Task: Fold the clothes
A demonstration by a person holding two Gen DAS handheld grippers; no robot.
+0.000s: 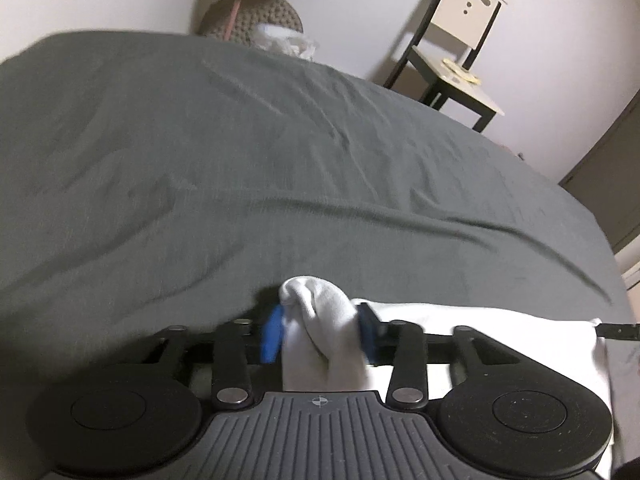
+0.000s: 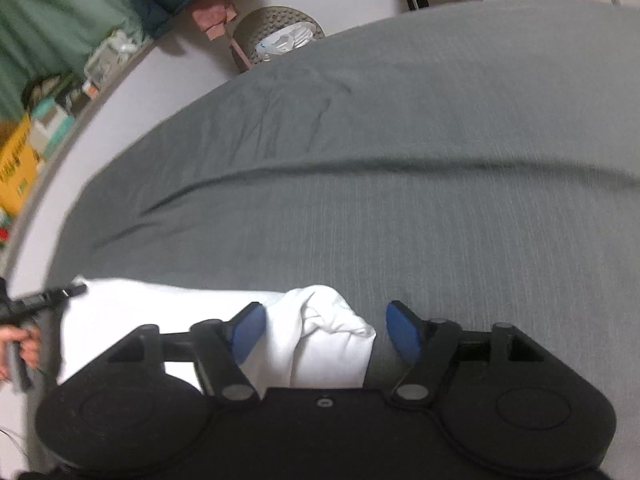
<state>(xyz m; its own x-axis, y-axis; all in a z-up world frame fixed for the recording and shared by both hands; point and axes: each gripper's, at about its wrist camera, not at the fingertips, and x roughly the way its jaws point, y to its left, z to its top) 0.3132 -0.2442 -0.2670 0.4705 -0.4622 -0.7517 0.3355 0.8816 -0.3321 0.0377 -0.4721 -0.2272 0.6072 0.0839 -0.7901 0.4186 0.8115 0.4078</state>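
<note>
1. The left claw (image 1: pixel 322 334) is clamped on a bunched corner of the white garment (image 1: pixel 500 332). Its blue pads (image 1: pixel 272 340) press the cloth from both sides, and a knot of fabric pokes up between them.

2. The right claw (image 2: pixel 326 330) stands spread. The cloth (image 2: pixel 316 336) sits between its pads (image 2: pixel 404 330), touching the left one, while a clear gap shows before the right one. By my reading it is either about to close on this corner or has just let it go; the pictures do not settle which.

3. The white garment lies at the near edge of the bed (image 1: pixel 280 152), stretched as a flat band between the two claws. Holding it at both ends likely keeps the edge straight, so a fold can land evenly.

4. The grey bedcover is bare beyond the cloth, which leaves room to carry the held edge forward and lay it down.

5. In the right wrist view the other tool shows at the far left end of the cloth, gripped by the person's hand (image 2: pixel 20 344).

6. Beyond the bed stand a chair (image 1: pixel 452 40) and a round woven basket (image 1: pixel 256 16) against the wall, both well apart from the work.

7. My judgement: the fold is at an early stage, since the garment looks spread, not stacked.
</note>
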